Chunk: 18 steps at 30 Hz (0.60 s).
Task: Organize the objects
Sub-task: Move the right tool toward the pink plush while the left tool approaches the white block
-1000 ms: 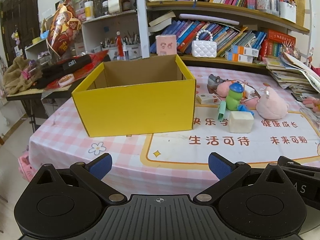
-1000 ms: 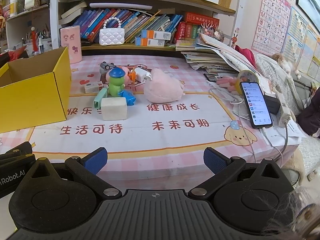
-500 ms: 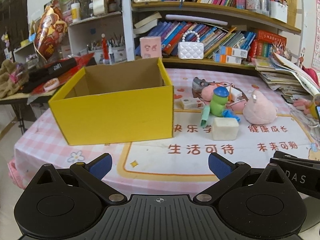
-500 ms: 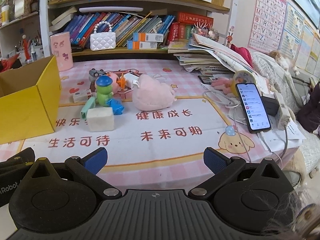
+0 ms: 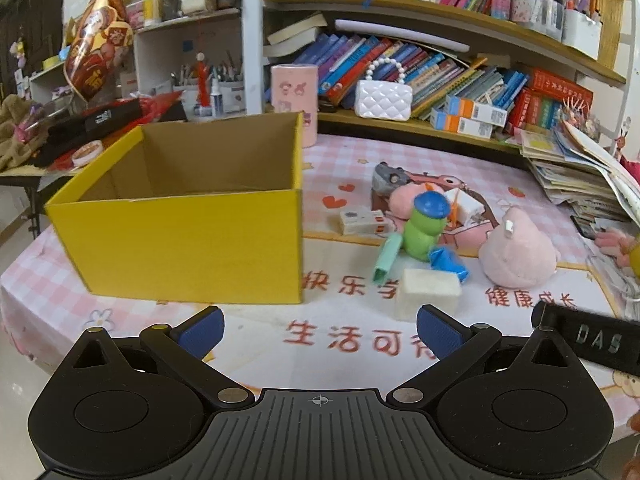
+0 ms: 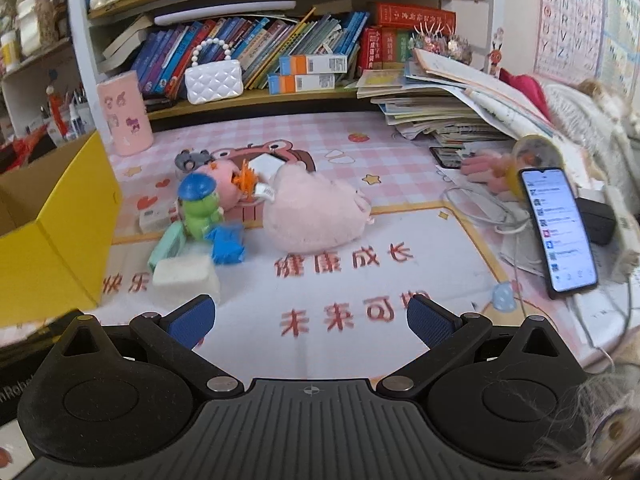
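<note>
Hovering with both pairs of fingers spread, gripping nothing. Lying nearest, just ahead-left of the right gripper (image 6: 308, 320): white block (image 6: 186, 279).

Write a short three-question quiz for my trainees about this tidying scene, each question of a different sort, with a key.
1. True or false: the yellow box already holds toys.
2. Which item lies nearest the left tool?
A. white block
B. pink plush
C. phone
3. Fill in: the green frog figure wears a ____ cap.

Key:
1. False; no toy shows in the part of the interior visible.
2. A
3. blue

Both the left tool and right tool are open and hold nothing.
</note>
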Each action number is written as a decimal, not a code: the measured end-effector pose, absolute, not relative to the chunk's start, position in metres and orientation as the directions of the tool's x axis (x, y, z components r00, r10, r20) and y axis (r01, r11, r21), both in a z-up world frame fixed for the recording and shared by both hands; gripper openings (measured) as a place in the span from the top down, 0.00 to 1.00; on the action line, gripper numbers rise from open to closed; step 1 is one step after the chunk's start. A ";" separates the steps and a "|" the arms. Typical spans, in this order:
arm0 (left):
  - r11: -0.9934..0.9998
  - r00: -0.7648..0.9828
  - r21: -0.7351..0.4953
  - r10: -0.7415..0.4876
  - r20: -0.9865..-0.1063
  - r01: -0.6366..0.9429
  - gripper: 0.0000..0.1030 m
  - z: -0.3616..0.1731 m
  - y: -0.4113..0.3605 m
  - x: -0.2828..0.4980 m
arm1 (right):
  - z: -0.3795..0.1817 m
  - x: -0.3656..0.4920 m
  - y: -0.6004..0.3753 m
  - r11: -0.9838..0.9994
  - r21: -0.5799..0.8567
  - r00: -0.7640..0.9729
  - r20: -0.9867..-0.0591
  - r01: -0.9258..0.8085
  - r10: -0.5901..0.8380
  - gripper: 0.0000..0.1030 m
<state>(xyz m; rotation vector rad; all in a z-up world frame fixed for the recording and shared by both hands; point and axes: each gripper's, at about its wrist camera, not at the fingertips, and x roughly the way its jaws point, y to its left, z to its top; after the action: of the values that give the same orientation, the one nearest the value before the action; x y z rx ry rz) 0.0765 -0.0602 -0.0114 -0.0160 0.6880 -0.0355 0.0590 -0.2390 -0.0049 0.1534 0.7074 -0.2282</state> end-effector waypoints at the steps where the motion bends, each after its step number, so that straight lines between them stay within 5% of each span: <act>1: 0.999 0.768 -0.029 -0.042 -0.639 0.031 0.00 -0.012 -0.064 0.079 | -0.004 0.064 -0.245 0.964 0.071 0.741 -0.655 0.255 -0.148 0.00; 18: 0.997 0.716 -0.028 0.032 -0.697 -0.072 0.00 -0.022 -0.103 0.114 | -0.017 0.150 -0.281 0.992 -0.101 0.768 -0.640 -0.076 -0.007 0.03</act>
<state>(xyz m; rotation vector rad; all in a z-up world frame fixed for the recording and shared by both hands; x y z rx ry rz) 0.1143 -0.1030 -0.0224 -0.0546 0.7706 0.0574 0.1498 -0.2807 -0.0171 -0.1235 0.6940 0.0375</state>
